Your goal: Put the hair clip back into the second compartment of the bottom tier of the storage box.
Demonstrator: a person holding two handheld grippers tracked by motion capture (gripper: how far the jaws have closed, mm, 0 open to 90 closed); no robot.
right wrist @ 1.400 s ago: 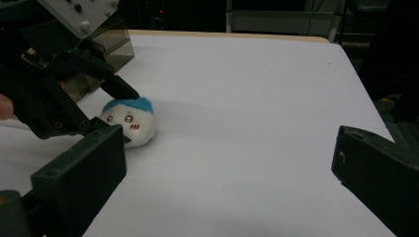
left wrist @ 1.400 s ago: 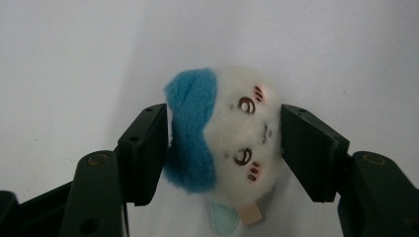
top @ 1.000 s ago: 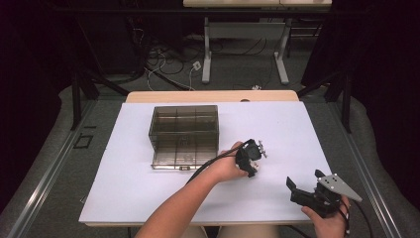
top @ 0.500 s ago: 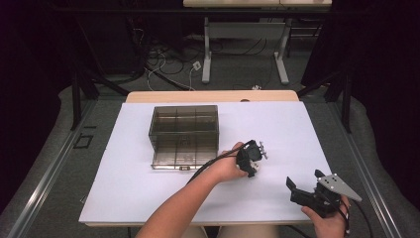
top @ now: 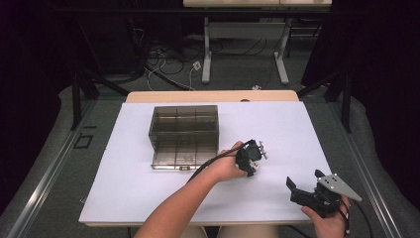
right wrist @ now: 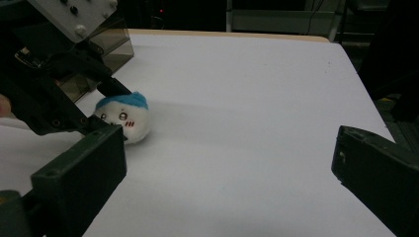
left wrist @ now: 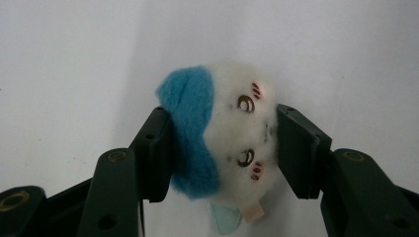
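Observation:
A small white plush toy [left wrist: 232, 133] with a blue cap and a stitched face lies on the white table. My left gripper [left wrist: 225, 148] is shut on it, one pad pressing the blue cap and the other the white cheek. In the high view the left gripper [top: 250, 157] points down at mid-table, covering the toy. From the right gripper view the toy [right wrist: 123, 118] rests on the sheet under the left gripper [right wrist: 106, 111]. My right gripper [top: 303, 182] hovers near the front right corner, jaws wide open and nothing between them [right wrist: 232, 168].
A smoke-tinted clear box [top: 184, 136] with several compartments stands left of the left hand, its near corner [right wrist: 106, 47] showing beyond the toy. The white table sheet [top: 143, 198] ends at a wooden edge at the back. Cables trail from both grippers.

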